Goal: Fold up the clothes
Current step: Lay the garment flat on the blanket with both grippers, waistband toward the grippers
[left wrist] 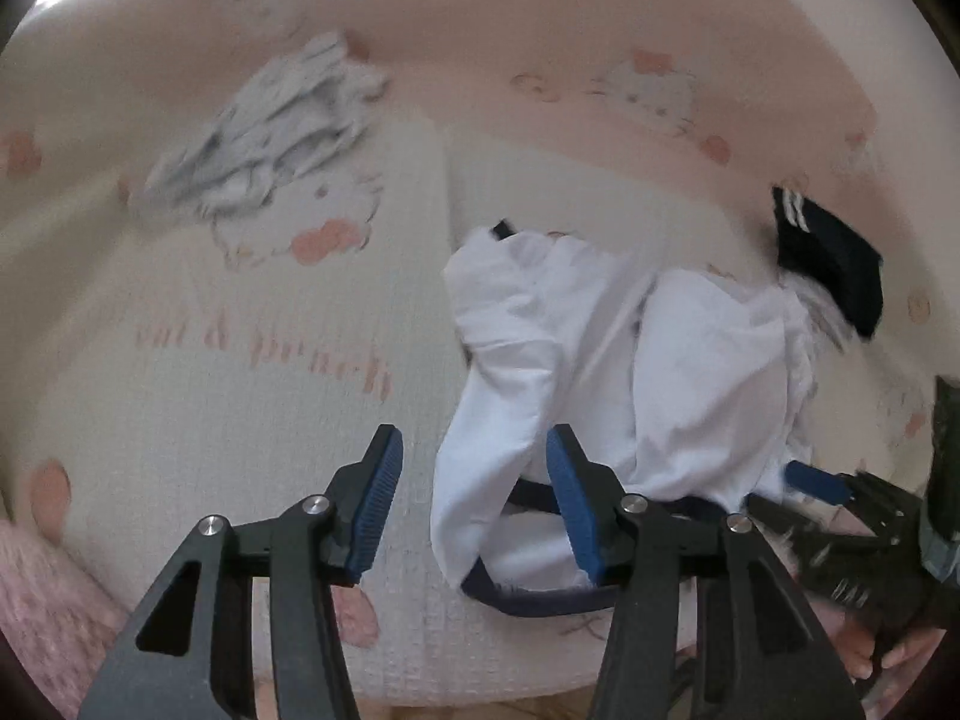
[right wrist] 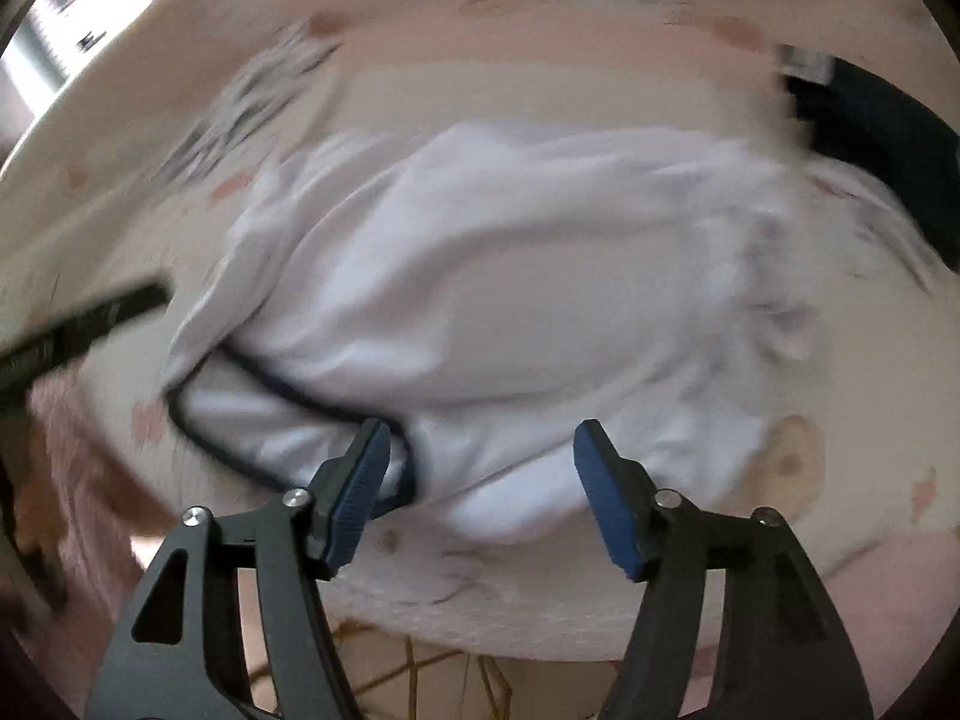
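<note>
While both grippers hang with jaws spread wide and holding nothing, a crumpled white shirt (left wrist: 606, 354) lies on the patterned bed cover (left wrist: 210, 360). Its navy-trimmed collar (right wrist: 240, 450) faces the right gripper (right wrist: 480, 492), which looks nearer; the left gripper (left wrist: 474, 498) sits at the shirt's left edge.

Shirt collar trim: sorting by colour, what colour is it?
Dark navy trim on the white shirt; clearest in left wrist view.
</note>
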Demonstrator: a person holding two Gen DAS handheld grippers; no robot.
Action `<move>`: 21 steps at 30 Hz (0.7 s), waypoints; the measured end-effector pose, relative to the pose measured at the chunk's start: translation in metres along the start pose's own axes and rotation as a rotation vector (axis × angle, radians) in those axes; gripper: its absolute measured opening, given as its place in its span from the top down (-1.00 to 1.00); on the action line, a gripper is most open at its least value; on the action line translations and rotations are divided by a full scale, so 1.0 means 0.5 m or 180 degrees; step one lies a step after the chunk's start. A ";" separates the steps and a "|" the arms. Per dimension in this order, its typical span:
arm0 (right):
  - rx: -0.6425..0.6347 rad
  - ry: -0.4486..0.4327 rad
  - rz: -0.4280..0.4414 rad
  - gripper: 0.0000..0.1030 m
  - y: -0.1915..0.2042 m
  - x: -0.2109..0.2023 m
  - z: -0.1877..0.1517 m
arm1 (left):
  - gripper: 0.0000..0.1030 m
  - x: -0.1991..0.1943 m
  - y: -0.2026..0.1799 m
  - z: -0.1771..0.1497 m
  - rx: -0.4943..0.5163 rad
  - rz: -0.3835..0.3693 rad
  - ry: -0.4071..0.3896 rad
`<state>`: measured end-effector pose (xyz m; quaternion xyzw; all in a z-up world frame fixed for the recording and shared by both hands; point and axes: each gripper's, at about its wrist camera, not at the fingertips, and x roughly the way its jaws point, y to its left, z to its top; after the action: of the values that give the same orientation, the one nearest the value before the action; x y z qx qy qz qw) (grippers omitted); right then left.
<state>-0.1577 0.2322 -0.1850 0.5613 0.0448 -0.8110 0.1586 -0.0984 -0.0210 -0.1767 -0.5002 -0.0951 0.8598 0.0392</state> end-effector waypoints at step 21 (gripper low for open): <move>0.0996 -0.0304 -0.0352 -0.04 -0.122 -0.079 -0.086 | 0.41 -0.003 0.098 -0.045 -0.0787 -0.0025 0.0271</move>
<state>-0.1255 0.3089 -0.1705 0.5367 -0.0588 -0.8413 0.0264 -0.0766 -0.0663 -0.1961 -0.5368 -0.2005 0.8194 -0.0154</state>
